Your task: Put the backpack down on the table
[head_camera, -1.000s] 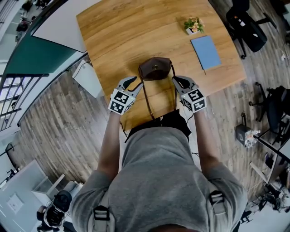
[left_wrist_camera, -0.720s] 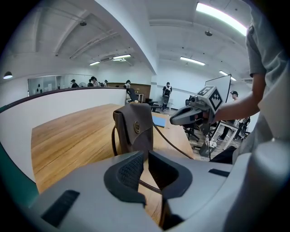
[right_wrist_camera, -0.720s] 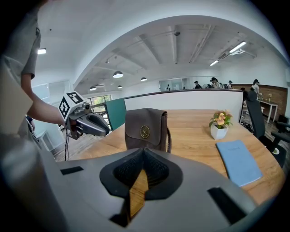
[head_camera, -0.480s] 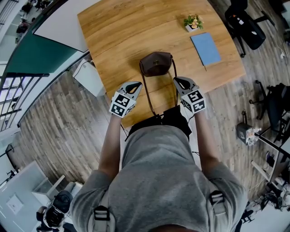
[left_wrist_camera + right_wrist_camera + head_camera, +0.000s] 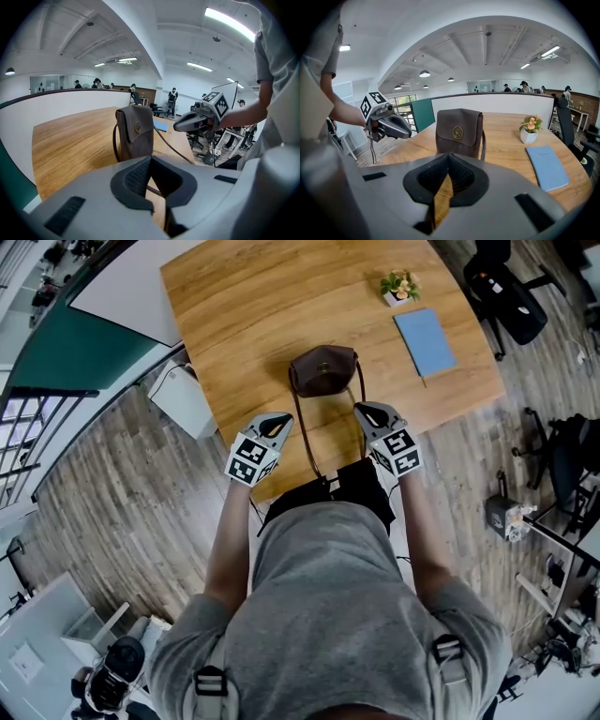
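A small brown leather backpack (image 5: pixel 323 371) stands upright on the wooden table (image 5: pixel 244 306), also seen in the left gripper view (image 5: pixel 135 131) and the right gripper view (image 5: pixel 458 132). Its two thin straps (image 5: pixel 305 442) trail over the table's near edge toward the person. My left gripper (image 5: pixel 279 418) hangs just left of the straps, shut, with nothing between its pads. My right gripper (image 5: pixel 366 411) is just right of them, shut and empty too. In each gripper view the backpack sits a short way beyond the closed jaws.
A blue notebook (image 5: pixel 425 343) and a small potted plant (image 5: pixel 400 290) lie at the table's right. A white box (image 5: pixel 183 399) stands on the floor by the table's left edge. Black office chairs (image 5: pixel 506 287) are at the right.
The left gripper's jaws, open a second ago beside the strap, have closed. Both grippers have drawn slightly back from the backpack, which stays standing.
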`<state>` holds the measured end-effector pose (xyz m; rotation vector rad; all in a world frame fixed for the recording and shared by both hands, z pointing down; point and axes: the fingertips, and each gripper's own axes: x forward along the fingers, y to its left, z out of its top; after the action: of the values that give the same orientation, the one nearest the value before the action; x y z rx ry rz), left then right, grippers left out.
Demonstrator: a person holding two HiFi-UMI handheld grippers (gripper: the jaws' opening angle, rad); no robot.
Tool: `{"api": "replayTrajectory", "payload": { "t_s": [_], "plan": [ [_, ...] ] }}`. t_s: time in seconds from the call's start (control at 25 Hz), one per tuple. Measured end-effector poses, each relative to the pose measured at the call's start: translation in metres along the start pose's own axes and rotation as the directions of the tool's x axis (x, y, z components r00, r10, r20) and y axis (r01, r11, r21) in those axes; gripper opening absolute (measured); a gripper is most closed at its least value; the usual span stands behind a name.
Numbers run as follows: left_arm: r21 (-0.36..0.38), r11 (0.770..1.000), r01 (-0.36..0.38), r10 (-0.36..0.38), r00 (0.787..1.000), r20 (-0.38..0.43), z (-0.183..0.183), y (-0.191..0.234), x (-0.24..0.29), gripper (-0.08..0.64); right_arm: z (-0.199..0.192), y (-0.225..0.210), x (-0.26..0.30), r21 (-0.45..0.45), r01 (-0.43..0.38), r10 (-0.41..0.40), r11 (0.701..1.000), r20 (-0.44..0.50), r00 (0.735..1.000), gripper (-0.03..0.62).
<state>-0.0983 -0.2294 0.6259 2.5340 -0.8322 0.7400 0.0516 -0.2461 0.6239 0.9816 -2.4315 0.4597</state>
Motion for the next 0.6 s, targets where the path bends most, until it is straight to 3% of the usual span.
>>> {"api": "replayTrajectory", "payload": {
  "t_s": [0.6],
  "plan": [
    [0.016,1.0,0.024,-0.023,0.999,-0.035,-0.01,-0.002,0.02,0.018,-0.008,0.003,0.006,0.004,-0.01,0.01,1.0,-0.027,1.0,0.005]
  ]
}}
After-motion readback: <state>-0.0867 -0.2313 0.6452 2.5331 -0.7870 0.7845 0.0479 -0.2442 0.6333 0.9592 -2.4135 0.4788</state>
